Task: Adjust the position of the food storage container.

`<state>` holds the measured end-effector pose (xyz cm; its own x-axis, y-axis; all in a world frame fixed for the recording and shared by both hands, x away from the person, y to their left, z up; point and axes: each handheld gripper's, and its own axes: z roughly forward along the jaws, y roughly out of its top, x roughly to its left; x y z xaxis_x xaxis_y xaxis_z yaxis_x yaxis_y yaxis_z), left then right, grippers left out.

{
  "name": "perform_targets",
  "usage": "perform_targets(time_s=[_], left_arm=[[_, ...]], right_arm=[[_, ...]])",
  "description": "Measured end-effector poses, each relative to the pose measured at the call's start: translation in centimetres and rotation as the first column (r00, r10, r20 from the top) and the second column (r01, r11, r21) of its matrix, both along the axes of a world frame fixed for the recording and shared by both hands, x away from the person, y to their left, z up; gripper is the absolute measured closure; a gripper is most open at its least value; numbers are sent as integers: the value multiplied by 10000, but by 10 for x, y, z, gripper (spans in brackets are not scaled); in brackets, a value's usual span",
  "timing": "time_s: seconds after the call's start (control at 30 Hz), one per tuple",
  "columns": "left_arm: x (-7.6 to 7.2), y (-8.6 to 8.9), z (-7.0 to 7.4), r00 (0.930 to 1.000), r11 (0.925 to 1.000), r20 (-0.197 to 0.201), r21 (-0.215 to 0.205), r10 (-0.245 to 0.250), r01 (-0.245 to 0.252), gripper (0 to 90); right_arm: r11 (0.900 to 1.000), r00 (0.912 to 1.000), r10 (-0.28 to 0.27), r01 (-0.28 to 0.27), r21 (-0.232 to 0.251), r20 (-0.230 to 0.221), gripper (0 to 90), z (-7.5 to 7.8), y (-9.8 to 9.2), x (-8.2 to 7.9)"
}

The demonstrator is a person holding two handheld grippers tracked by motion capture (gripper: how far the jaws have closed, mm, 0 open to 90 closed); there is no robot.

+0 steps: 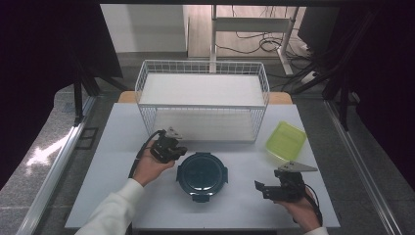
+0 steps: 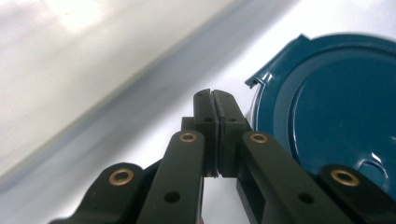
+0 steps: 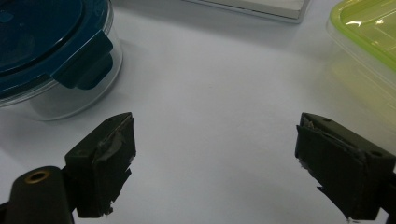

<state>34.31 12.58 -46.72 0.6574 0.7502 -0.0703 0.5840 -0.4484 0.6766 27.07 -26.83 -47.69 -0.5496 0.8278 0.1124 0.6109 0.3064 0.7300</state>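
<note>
Two tongs flank a round container (image 1: 202,175) with a dark blue lid near the bench's (image 1: 122,196) front edge; left tongs (image 1: 179,150) are clenched on nothing, just beside its left rim; right tongs (image 1: 260,188) stand released, apart to its right; a green container (image 1: 286,141) sits by the right edge, behind them.

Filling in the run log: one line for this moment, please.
left gripper shut, beside round box | right gripper open, empty | green box by rack
</note>
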Motion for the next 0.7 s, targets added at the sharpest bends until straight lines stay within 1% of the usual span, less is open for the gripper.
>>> perform_targets(time_s=[0.03,0.1,0.13,0.17,0.23,0.3,0.33,0.37,0.4,0.43,0.5,0.53,0.6,0.67,0.7], left_arm=[[-3,4,4,9998,9996,8,-180,199,-199,893],[-11,12,11,9992,9974,63,-607,400,-395,885],[-16,16,14,9988,9957,28,-787,495,-492,879],[-21,20,16,9987,9948,-2,-880,510,-508,873],[-32,27,19,9978,9940,10,-871,667,-664,865],[-42,34,20,9970,9919,-241,-1021,735,-756,841],[-47,36,20,9965,9912,-278,-1043,788,-812,815],[-53,39,19,9952,9892,-258,-1095,948,-971,779],[-58,41,19,9946,9884,-201,-1108,1019,-1036,723],[-63,43,18,9942,9877,-231,-1139,1050,-1070,653],[-70,46,15,9950,9911,-460,-958,882,-923,496],[-73,46,15,9940,9907,-470,-890,986,-1025,414],[-78,48,13,9938,9904,-519,-926,979,-1024,342],[-80,50,13,9936,9898,-481,-941,1024,-1066,306],[-81,51,12,9923,9884,-490,-962,1135,-1178,292]], right_arm=[[10000,10000,8,-9,14,23,122,0,-1,0],[10000,10000,-34,34,42,-5,122,0,-2,1],[10000,10000,-31,31,22,31,122,0,-2,1],[10000,10000,-36,36,32,40,122,0,-2,1],[10000,10000,-31,31,45,49,122,0,-2,0],[10000,10000,-16,15,35,85,122,1,-1,0],[10000,10000,-20,20,44,78,122,1,0,0],[10000,10000,-7,6,33,78,122,0,0,0],[10000,10000,21,-21,39,86,122,0,0,0],[10000,9999,59,-59,38,126,122,0,0,1],[10000,9999,75,-76,23,153,121,1,1,1],[9999,9999,87,-87,51,149,121,1,2,0],[9999,9997,152,-153,37,212,118,2,3,0],[9998,9997,149,-151,124,212,115,2,3,-1],[9998,9997,122,-125,169,204,114,2,3,-1]])
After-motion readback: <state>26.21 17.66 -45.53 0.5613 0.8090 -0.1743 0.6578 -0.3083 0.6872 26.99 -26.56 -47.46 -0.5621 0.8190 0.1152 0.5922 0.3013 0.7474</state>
